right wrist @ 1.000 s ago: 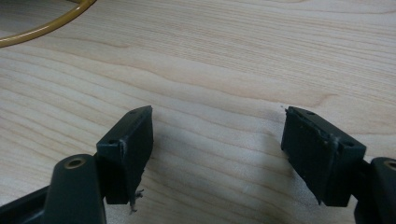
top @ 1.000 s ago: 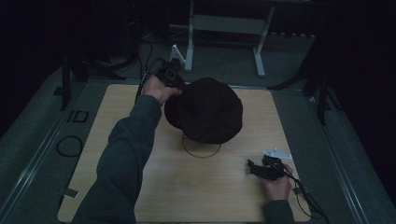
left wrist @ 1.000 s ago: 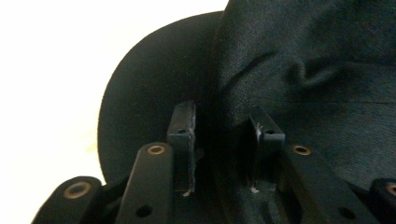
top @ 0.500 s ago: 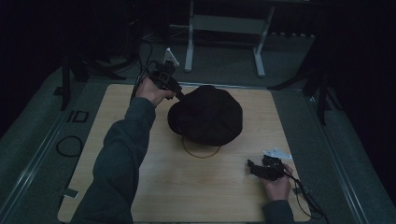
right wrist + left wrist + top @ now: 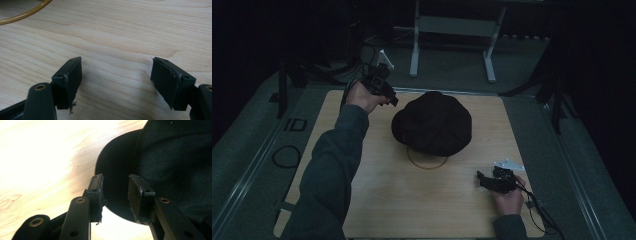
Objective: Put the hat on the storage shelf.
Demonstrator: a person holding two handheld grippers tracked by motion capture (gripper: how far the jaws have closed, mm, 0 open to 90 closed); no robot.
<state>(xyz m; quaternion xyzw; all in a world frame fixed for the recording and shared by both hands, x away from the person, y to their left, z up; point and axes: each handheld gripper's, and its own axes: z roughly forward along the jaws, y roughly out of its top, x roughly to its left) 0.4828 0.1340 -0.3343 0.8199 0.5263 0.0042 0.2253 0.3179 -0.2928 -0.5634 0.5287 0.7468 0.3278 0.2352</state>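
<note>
The left tongs (image 5: 115, 187) have just been closing, but they hang released above the brim of the black cap (image 5: 434, 122), gripping nothing. The right tongs (image 5: 116, 82) rest wide apart and empty above the bench (image 5: 377, 200). The cap lies mid-bench, partly over a yellow ring (image 5: 427, 162). I judge the grasp is not yet made. The left arm reaches far forward; the right hand (image 5: 508, 200) stays near the front edge.

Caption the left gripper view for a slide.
Left gripper poised with jaws apart over the black cap's brim on the wooden table.
</note>
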